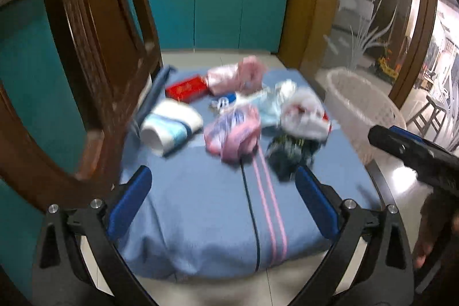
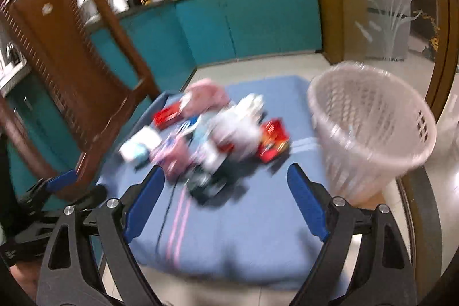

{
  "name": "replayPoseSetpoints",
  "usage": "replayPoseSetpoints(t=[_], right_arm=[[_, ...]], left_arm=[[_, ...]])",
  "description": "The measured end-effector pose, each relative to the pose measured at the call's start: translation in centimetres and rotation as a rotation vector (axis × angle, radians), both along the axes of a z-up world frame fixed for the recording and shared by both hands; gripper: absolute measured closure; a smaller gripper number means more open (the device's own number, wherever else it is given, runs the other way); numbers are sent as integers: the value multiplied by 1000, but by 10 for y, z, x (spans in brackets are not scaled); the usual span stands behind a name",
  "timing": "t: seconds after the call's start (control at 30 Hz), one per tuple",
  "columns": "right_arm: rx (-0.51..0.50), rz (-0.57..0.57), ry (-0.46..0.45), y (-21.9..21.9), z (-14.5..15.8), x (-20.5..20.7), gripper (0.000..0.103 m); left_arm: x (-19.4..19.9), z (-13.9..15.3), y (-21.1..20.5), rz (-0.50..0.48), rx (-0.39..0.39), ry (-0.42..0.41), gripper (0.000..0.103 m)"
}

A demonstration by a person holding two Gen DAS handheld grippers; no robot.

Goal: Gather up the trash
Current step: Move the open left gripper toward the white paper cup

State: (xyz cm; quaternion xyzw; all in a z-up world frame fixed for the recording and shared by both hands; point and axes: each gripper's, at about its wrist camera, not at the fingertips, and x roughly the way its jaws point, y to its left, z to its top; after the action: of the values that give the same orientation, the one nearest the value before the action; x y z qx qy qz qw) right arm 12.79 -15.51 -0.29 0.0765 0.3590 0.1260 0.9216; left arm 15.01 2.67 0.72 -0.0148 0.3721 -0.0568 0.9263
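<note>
Lying in a loose heap on a blue cloth (image 1: 200,208) spread over the floor, the trash (image 1: 238,119) is seen toward the cloth's far edge: pink wrappers, a red box (image 1: 186,90), a white roll (image 1: 169,128) and a dark packet (image 1: 289,154). A pale mesh basket (image 2: 370,131) is set at the cloth's right edge, a brown chair (image 2: 66,62) at its left. The left gripper (image 1: 223,200) and right gripper (image 2: 226,205) are held above the near edge, both released, nothing between the jaws.
</note>
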Motion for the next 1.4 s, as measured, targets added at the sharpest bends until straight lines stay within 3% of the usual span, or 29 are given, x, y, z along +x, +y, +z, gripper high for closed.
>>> replayPoseSetpoints(t=[0.13, 0.4, 1.4], right_arm=[[4, 4, 16, 4, -7, -1, 17], [-24, -6, 17, 5, -13, 2, 17], [-16, -7, 25, -1, -14, 3, 17]], left_arm=[[2, -2, -9, -35, 30, 15, 3], [0, 0, -10, -55, -13, 12, 3], [8, -3, -12, -40, 9, 23, 3]])
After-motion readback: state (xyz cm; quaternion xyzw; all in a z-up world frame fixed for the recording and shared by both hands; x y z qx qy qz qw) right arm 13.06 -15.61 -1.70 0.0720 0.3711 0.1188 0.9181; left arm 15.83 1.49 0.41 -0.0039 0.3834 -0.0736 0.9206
